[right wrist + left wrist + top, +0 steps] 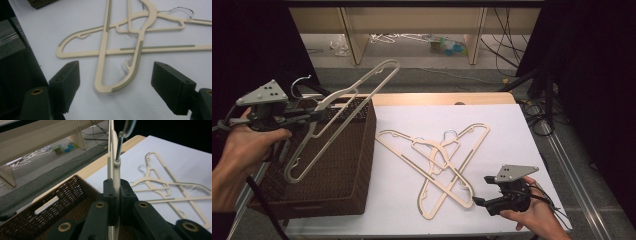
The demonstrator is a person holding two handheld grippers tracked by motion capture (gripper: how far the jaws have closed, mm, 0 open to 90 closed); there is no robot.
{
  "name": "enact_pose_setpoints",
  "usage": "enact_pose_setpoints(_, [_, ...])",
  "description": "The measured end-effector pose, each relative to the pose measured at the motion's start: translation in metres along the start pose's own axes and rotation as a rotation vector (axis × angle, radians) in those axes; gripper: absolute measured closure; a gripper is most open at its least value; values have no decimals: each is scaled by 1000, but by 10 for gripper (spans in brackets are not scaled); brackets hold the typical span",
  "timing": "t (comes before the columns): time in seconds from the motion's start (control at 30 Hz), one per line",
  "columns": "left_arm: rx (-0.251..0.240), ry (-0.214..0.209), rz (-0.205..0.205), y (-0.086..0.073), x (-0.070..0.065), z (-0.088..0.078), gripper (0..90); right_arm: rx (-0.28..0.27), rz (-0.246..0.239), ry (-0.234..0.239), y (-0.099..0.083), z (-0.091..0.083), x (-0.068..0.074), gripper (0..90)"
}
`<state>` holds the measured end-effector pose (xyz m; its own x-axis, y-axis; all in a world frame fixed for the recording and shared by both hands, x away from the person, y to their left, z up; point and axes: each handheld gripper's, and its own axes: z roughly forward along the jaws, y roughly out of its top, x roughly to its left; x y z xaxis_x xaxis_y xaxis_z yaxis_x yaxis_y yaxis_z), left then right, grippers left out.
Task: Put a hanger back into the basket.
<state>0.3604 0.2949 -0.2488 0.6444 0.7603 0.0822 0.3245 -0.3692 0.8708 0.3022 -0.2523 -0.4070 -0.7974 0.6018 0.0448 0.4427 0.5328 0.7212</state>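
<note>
cream plastic hanger [339, 117] with metal hook, clamped in left claw [318, 116]; right claw [115, 87] apart.

Two crossed hangers [437, 165] lie on the table [512, 125], right of the basket [337, 170].

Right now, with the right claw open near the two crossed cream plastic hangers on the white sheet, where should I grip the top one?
Take the top cream plastic hanger at its rounded end, from the near side: it lies flat between the open right claw.
</note>
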Motion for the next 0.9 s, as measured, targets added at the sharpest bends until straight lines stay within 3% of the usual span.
enact_pose_setpoints(0.17, [23, 27, -18, -19, 13, -3, 857, -20, 13, -16, 0, -1, -2, 230])
enact_pose_setpoints(0.5, [64, 52, -2, -41, 29, 3, 856, -16, 15, -23, -2, 0, -3, 231])
enact_pose_setpoints(0.67, [109, 72, 2, -54, 37, 6, 857, -15, 14, -22, -3, 0, -4, 234])
enact_pose_setpoints(0.77, [164, 71, 20, -61, 42, 7, 856, -7, 19, -22, -4, 0, -4, 234])
enact_pose_setpoints(0.9, [171, 86, -42, -73, 44, 12, 856, -5, 20, -23, -4, 0, -4, 236])
